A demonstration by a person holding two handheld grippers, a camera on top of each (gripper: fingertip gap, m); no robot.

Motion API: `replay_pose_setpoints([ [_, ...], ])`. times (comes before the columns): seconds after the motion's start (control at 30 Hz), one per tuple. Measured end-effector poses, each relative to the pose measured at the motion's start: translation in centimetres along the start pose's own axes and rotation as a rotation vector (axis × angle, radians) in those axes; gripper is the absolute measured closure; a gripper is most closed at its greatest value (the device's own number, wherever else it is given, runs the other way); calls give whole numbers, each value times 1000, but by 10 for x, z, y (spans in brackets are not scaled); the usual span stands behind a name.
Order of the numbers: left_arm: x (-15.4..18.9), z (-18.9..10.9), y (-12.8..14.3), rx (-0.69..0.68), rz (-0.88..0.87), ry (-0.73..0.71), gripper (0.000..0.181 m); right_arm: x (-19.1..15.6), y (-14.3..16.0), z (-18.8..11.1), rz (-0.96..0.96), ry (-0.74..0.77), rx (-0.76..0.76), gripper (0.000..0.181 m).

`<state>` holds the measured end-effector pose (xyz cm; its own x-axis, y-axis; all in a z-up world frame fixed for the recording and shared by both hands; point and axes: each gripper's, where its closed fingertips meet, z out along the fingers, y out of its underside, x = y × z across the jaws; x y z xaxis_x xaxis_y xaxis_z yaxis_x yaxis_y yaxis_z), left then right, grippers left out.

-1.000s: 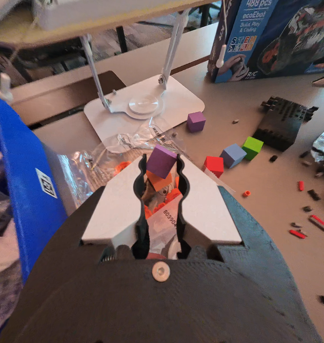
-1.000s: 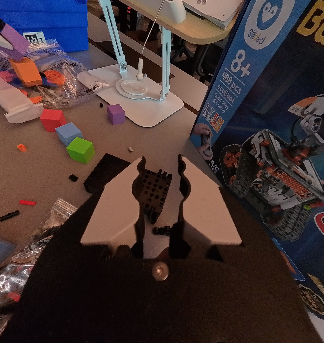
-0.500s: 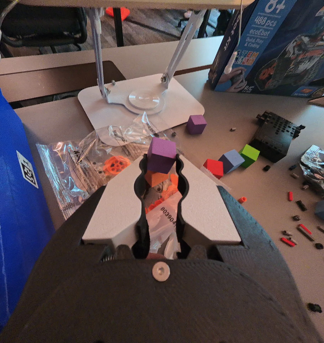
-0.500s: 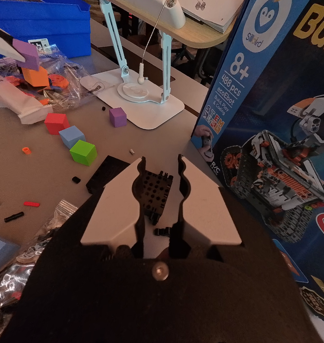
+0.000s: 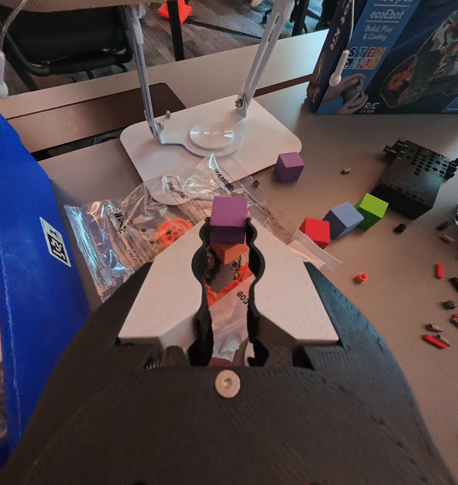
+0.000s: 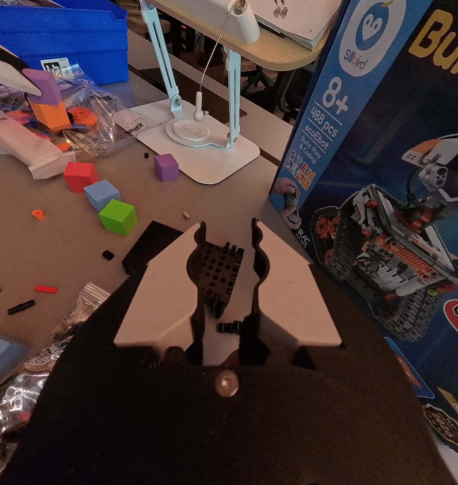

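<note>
Purple cube (image 5: 228,219) clamped in left gripper (image 5: 228,223), atop orange cube (image 5: 229,253), right gripper (image 6: 228,223) parted.

Two close wrist views — downward, forward — shared coloured cubes (image 5: 343,220).

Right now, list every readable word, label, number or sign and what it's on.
Not quoting any wording; these bear print:
Blue toy box: large print, side and front.
Clear plastic bags: printed notices.
White packet: a number.
Blue bin: black-and-white tag.
Purple cube in left claw: blank.
</note>
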<state>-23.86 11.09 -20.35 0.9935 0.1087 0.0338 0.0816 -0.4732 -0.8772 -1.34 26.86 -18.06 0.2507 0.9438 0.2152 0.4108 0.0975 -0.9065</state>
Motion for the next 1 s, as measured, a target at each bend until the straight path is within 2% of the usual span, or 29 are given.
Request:
replay_pose_setpoints([
  [0.07,-2,-1,0,-1,-2,-10,153,0,0,0,0,1,1,147],
  [0.13,-2,-5,-4,18,1,-19,137,1,-1,0,1,1,3,147],
  [0.2,-3,-11,-11,45,36,-53,132,1,-1,-1,1,2,5,147],
  [0.3,10,-22,-29,105,189,-110,129,1,-2,-1,2,3,8,147],
  [0.37,36,-22,-37,115,313,-85,131,1,-2,-1,0,2,8,147],
  [0.43,66,-9,-27,49,398,-9,132,0,-2,-1,-2,1,7,147],
  [0.5,83,10,-8,-56,462,20,133,0,-2,-1,-5,-1,4,147],
  [0.67,96,38,33,-258,463,66,133,0,-3,-2,-6,2,8,147],
  [0.8,93,43,44,-300,434,61,143,1,-4,-3,-5,1,11,147],
  [0.87,92,43,42,-290,425,56,155,0,-4,-3,-7,0,11,147],
  [1.0,93,38,36,-255,408,64,156,0,-5,-4,-7,1,15,147],
])
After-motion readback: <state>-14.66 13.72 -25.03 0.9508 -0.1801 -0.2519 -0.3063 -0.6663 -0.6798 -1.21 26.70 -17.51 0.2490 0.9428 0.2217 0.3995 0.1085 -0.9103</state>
